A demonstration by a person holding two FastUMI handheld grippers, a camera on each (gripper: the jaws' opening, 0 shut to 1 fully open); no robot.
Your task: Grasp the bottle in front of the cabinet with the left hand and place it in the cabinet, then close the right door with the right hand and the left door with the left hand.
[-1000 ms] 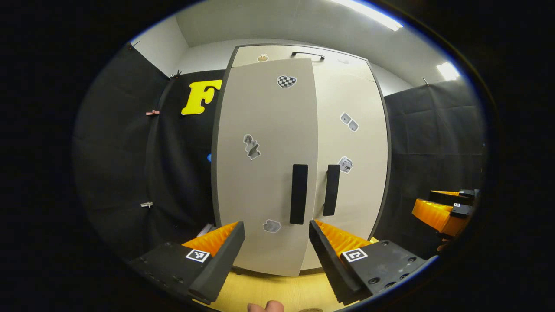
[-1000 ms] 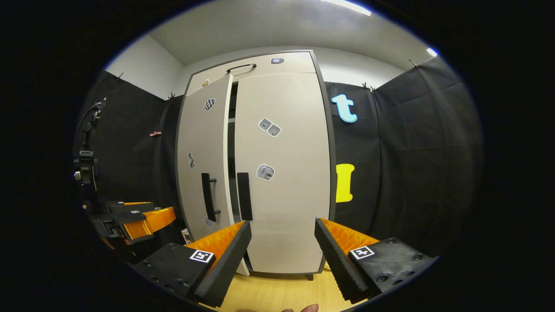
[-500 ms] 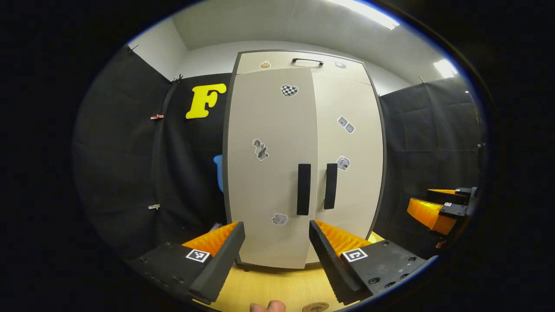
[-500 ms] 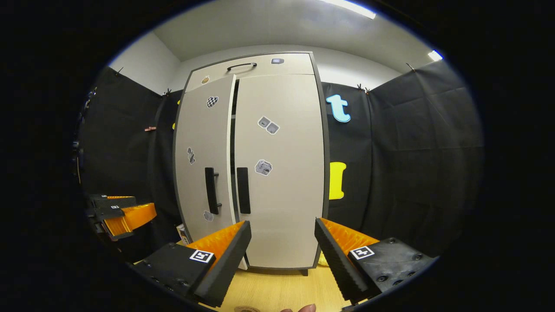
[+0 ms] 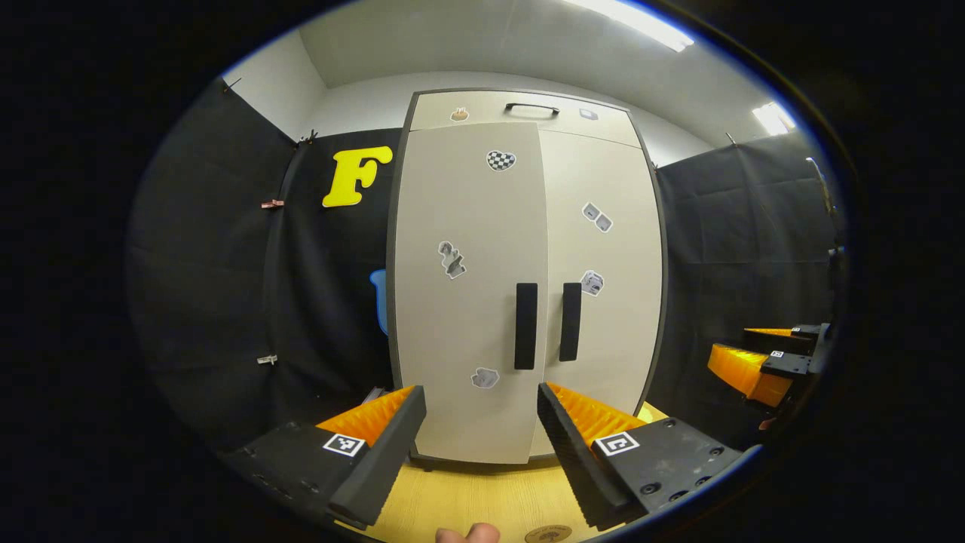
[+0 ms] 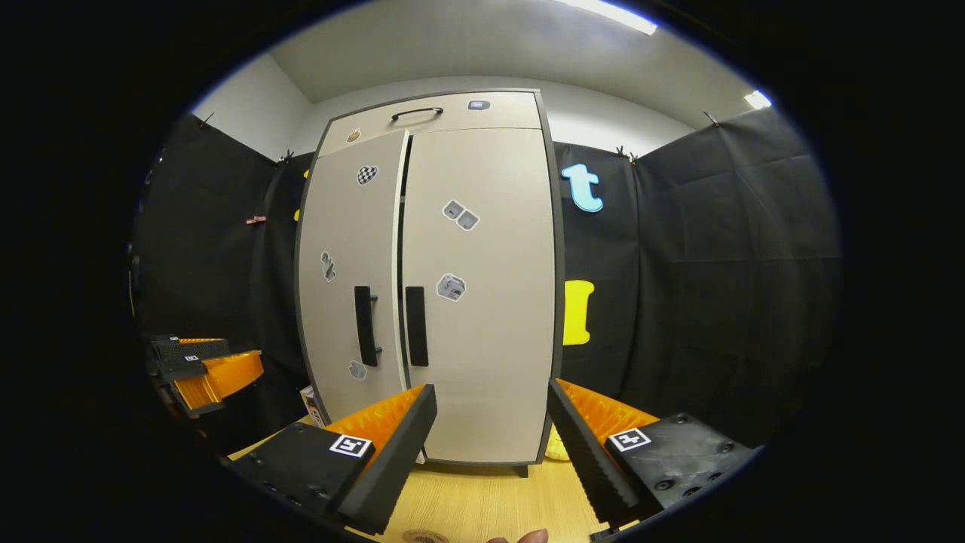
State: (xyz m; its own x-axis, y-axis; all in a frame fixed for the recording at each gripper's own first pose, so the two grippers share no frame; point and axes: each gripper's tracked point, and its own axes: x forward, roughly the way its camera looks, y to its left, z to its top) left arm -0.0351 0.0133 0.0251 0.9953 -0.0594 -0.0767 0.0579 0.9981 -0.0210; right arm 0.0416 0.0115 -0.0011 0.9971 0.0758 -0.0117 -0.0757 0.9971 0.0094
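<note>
Left door [image 5: 467, 294] swung nearly flush, smooth beige panels, both ridged claws [image 5: 481, 445] [image 6: 491, 449] wide

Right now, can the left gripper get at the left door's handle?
Probably yes: the left gripper is open, facing the cabinet, with bare tabletop between it and the left door's handle. It stands back, so it must advance.

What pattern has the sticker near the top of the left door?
A black-and-white checkered sticker, clearest in the left gripper view.
</note>
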